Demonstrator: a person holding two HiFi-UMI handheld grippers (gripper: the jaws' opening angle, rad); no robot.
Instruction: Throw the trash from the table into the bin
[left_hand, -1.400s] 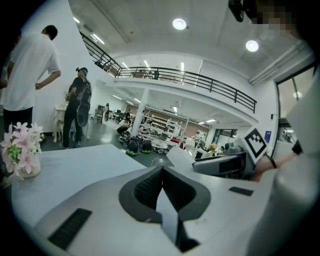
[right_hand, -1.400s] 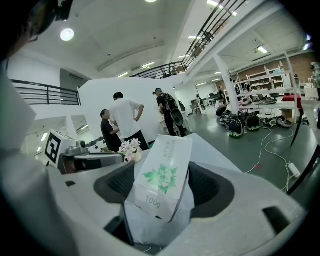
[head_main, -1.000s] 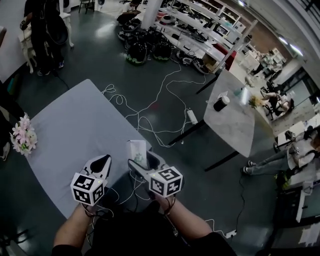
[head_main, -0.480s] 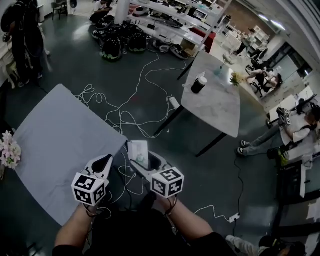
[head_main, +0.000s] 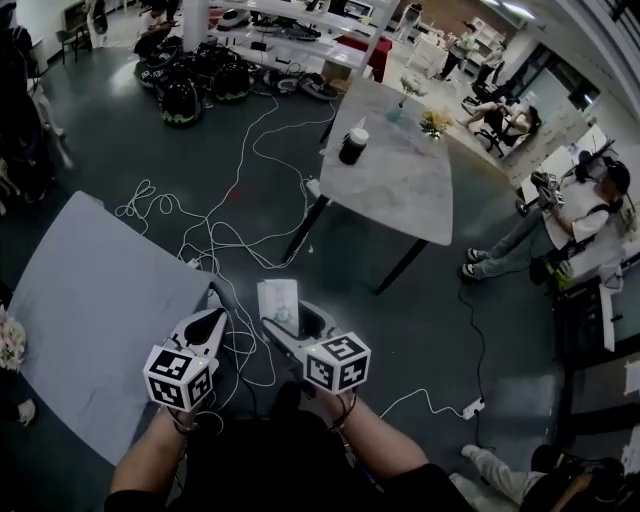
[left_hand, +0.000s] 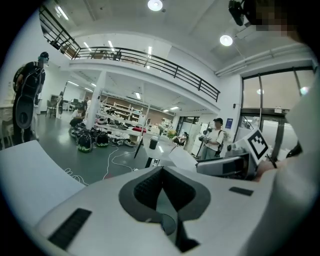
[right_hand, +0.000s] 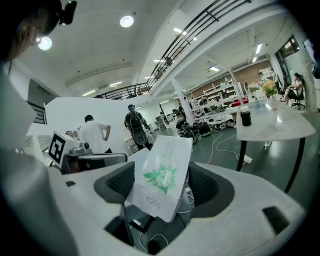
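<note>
Leftward slides the grey surface (head_main: 90, 300); both forearms (head_main: 148, 462) reach forward side by side. The right tongs (head_main: 288, 318) pinch a white leaf-printed packet (head_main: 277, 298) upright over the floor (head_main: 420, 330); the left tongs (head_main: 208, 322) are pressed together, empty.

floor (head_main: 120, 150): white cables (head_main: 236, 243) | pale table (head_main: 400, 195): dark cup (head_main: 352, 147), flowers (head_main: 434, 122) | grey table (head_main: 90, 300): beside cables

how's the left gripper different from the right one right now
The left gripper has its jaws together; the right gripper has its jaws apart, clamped on a white box with a green leaf print. The left gripper carries nothing; the right gripper's box sits tilted. Both point forward, side by side.
</note>
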